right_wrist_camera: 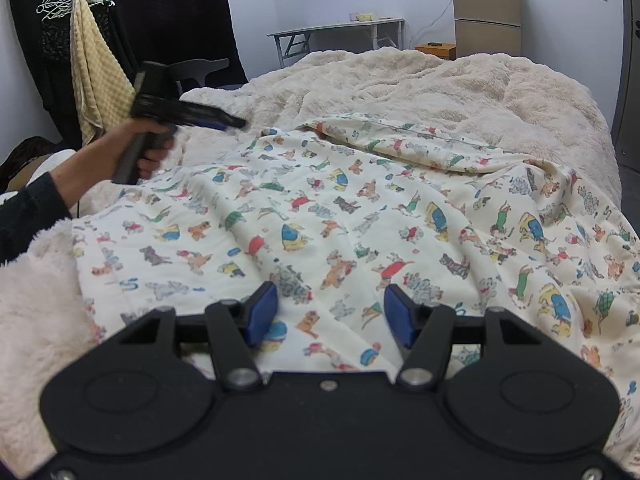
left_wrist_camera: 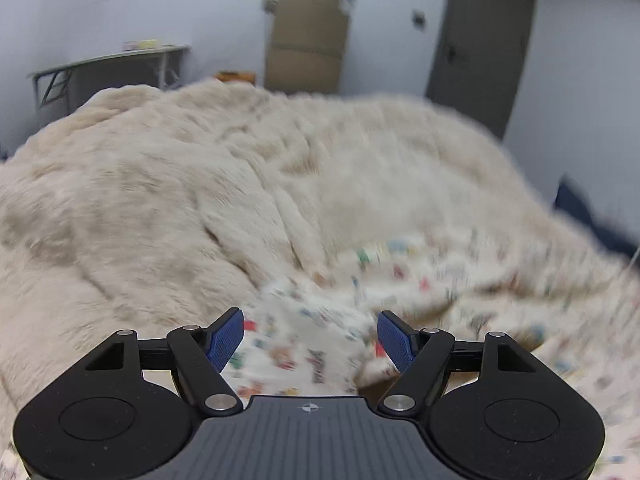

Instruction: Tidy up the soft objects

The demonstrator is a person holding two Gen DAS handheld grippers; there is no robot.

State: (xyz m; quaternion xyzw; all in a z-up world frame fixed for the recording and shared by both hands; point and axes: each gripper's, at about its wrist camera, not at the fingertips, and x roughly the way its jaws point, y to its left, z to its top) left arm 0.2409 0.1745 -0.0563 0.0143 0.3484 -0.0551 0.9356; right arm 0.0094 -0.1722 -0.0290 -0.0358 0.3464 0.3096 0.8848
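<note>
A cream sheet printed with small cartoon animals lies spread and wrinkled over a fluffy beige blanket that covers the bed. My right gripper hovers low over the sheet's near part, open, with nothing pinched between its blue pads. A hand in a dark sleeve holds my left gripper at the sheet's far left corner. In the blurred left wrist view the left gripper stands open above the printed sheet, beside the fluffy blanket. Nothing is held.
Behind the bed stand a folding table, a tall fridge and a small orange box. A yellow towel and dark clothes hang from a rack at the left. A grey door is at the right.
</note>
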